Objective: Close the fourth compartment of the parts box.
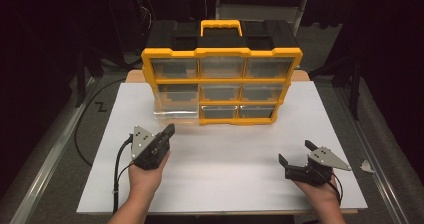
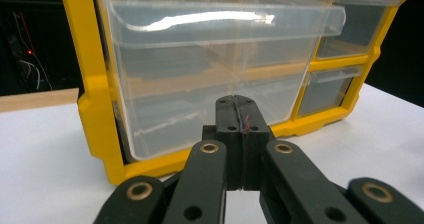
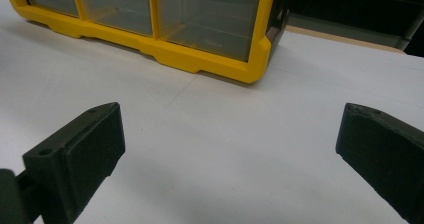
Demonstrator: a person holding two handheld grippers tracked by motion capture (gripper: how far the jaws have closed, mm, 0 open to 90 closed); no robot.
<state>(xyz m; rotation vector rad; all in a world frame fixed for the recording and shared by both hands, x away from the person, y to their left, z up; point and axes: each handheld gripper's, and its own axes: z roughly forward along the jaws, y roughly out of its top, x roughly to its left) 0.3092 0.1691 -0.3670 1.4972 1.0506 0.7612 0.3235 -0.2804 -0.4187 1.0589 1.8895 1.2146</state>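
facing the pulled-out clear drawer (image 2: pixel 200 79), closed left tool (image 2: pixel 239 115) just short

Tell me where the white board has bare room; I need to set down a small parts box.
The bare stretch of white board between the left gripper and right gripper, in front of the yellow plastic drawer organizer, is widest. It is tighter at the pulled-out clear plastic drawer, near the left gripper.

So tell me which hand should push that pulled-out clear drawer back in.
Left, probably. The left tool, shut, sits directly in front of the pulled-out drawer at the organizer's lower left. The right tool, open, lies far off toward the table's right side.
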